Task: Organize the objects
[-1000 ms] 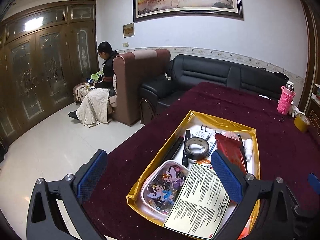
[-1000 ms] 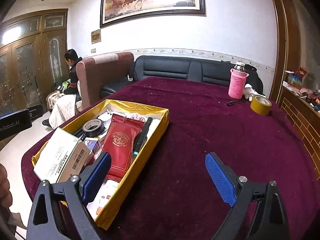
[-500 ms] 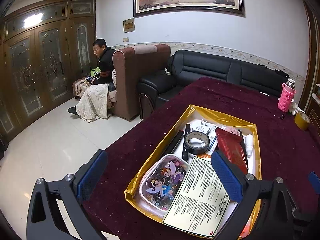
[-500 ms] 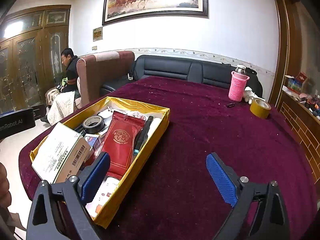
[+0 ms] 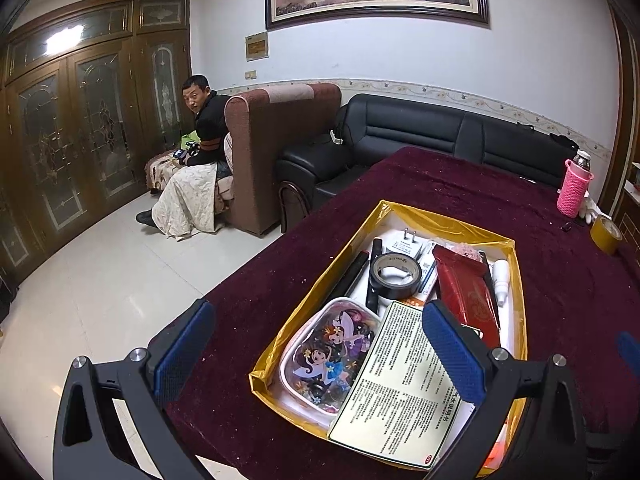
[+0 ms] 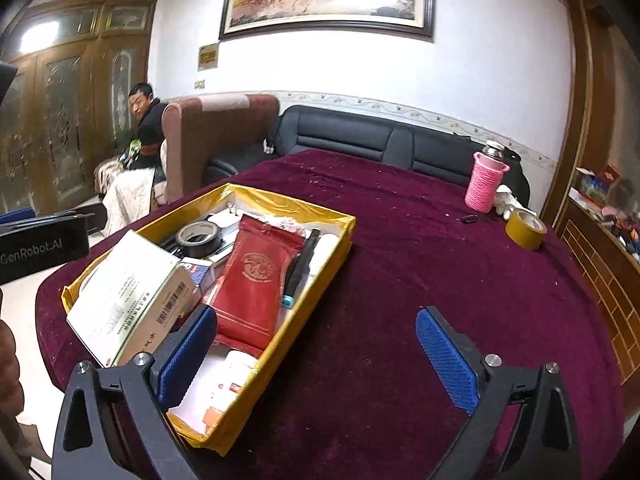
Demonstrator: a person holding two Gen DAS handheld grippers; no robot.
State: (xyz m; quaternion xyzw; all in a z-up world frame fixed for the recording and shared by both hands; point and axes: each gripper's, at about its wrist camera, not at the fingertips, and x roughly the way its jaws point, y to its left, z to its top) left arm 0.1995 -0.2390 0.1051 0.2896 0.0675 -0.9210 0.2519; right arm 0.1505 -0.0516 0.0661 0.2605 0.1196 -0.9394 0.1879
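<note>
Ahead of both grippers: maroon-clothed table (image 6: 440,280), then the yellow tray (image 5: 440,220) crowded with goods. Left gripper (image 5: 316,344) spread wide, empty, poised straight over the tray's near end — cartoon pouch (image 5: 332,352) and leaflet box (image 5: 404,380) just below. Right gripper (image 6: 316,348) likewise wide and empty, tray off to its left. Long axis of tray and red packet (image 6: 252,280) running away from the grippers. Likely left nearer. Black tape roll (image 5: 394,274) further in.
</note>
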